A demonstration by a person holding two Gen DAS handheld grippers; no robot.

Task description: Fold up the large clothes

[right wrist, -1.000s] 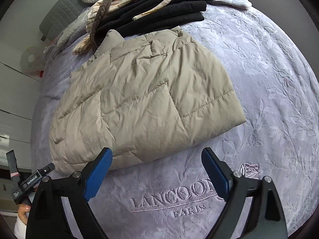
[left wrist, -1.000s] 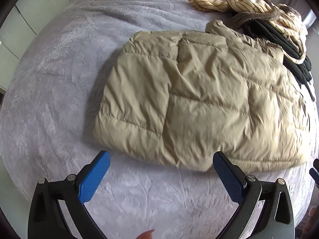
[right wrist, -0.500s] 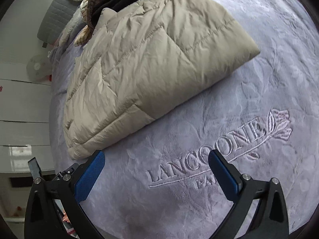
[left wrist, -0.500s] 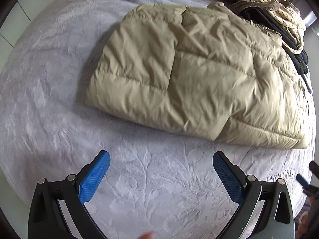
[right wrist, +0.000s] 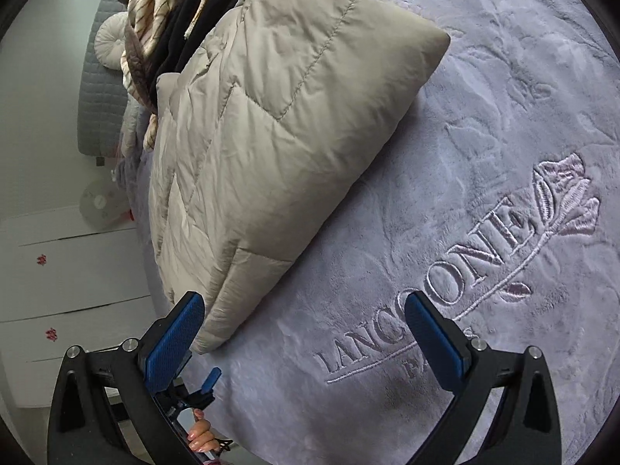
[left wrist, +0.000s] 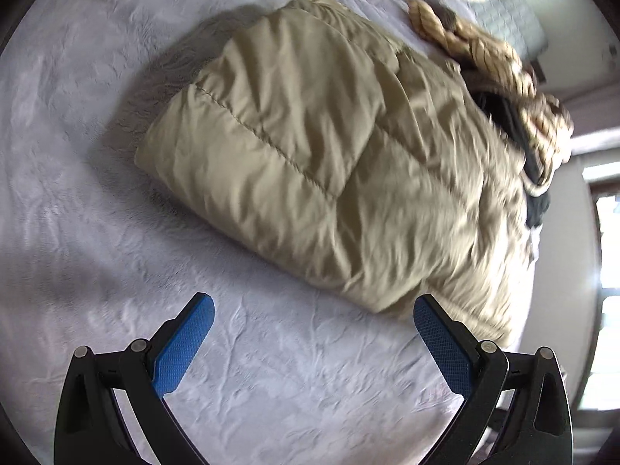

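Note:
A beige quilted puffer jacket (left wrist: 341, 162) lies folded flat on the lilac bedspread (left wrist: 77, 178). It also shows in the right wrist view (right wrist: 271, 139). My left gripper (left wrist: 314, 333) is open and empty, hovering just short of the jacket's near edge. My right gripper (right wrist: 306, 333) is open and empty, its left fingertip close to the jacket's near corner, over the embroidered lettering (right wrist: 438, 294) on the bedspread. The other gripper and a hand show at the lower left of the right wrist view (right wrist: 201, 403).
A heap of clothes lies beyond the jacket: a cream striped garment (left wrist: 488, 58) and black garments (right wrist: 193, 23). A round cushion (right wrist: 110, 38) and a grey headboard (right wrist: 97, 108) are at the bed's head. White drawers (right wrist: 69, 279) stand beside the bed.
Both grippers have swung round, so each view has rotated and the jacket now lies diagonally. The jacket has not moved on the bed. Both grippers stay open.

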